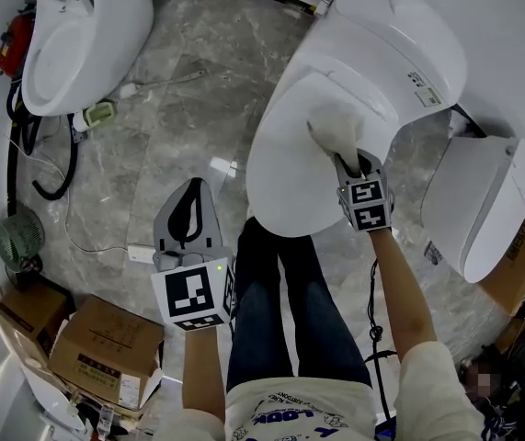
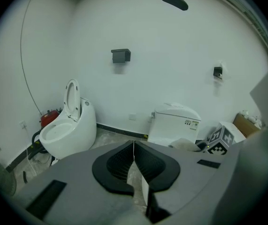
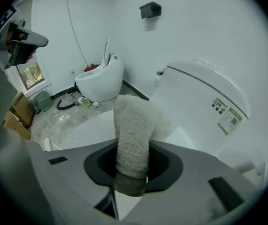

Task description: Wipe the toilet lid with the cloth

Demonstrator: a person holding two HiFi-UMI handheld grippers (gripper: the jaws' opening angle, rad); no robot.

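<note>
The right gripper [image 1: 352,165] has its jaws clamped on a bunched white cloth [image 1: 336,129], which pokes out ahead of them and rests on the closed toilet lid [image 1: 285,168], near its hinge end. The left gripper [image 1: 190,198] hangs well apart to the left over the marble floor [image 1: 179,90]; its own view shows its jaws drawn together with nothing between them. The wiping looks to be under way, with most of the lid's broad front not yet under the cloth. To do it well, the free end of the cloth should be pressed flat so fabric meets the lid rather than the hard jaw tips. Strokes should overlap, running from the hinge end to the front rim, with the clamp firm enough that the cloth does not slide out under drag. The idle gripper is best left clear of the lid. By count there are two grippers, one cloth and three toilets: the one being wiped, a rounded toilet [image 1: 78,35] with its seat raised at upper left, and a third toilet [image 1: 483,209] at right. There are also two cardboard boxes [image 1: 106,347] at lower left and one small fan [image 1: 16,239].
</note>
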